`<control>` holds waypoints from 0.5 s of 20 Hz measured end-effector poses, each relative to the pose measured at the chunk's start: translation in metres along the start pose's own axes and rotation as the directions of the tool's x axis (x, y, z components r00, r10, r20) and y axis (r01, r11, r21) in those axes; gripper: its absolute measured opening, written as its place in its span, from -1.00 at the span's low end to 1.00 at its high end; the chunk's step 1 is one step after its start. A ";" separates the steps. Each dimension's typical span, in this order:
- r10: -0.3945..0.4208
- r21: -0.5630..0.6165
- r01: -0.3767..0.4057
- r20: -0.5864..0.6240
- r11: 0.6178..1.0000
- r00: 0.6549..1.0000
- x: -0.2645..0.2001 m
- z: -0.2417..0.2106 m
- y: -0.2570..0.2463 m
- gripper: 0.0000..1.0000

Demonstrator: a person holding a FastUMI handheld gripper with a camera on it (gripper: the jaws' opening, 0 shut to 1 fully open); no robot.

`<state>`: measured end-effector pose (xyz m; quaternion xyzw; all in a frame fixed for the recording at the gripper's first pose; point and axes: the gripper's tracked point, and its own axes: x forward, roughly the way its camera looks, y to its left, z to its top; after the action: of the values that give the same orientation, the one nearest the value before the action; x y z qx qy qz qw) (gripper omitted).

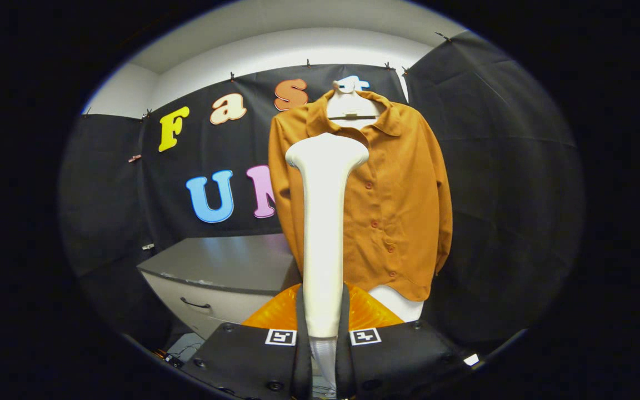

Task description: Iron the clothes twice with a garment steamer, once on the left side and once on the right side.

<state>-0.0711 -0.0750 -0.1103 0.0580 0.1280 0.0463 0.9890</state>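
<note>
— Gripper [323,311] doing what?
— My fingers are clamped on the steamer [324,222], held upright.
— And the shirt [378,194]?
— Hanging on a hanger [351,105], beyond the steamer; a cabinet [214,278] stands beside the shirt.

Evenly lit, sharp centre — edges bowed, perhaps slightly soft.

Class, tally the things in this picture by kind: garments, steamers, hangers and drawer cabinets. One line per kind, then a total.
Shirt: 1
Steamer, clamped between the gripper fingers: 1
Hanger: 1
Drawer cabinet: 1
Total: 4
</note>
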 end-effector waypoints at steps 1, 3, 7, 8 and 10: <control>0.010 -0.007 -0.010 0.007 1.000 1.000 0.001 0.007 0.016 -0.60; 0.029 -0.005 -0.029 0.017 1.000 0.999 0.004 0.018 0.043 -0.60; 0.066 -0.013 -0.065 0.043 0.998 0.997 0.009 0.037 0.097 -0.60; 0.074 -0.022 -0.073 0.050 0.997 0.996 0.010 0.041 0.110 -0.60; 0.094 -0.038 -0.092 0.070 0.995 0.993 0.009 0.050 0.133 -0.60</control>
<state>-0.0597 0.0521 -0.0475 0.0484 0.0887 0.0925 0.9906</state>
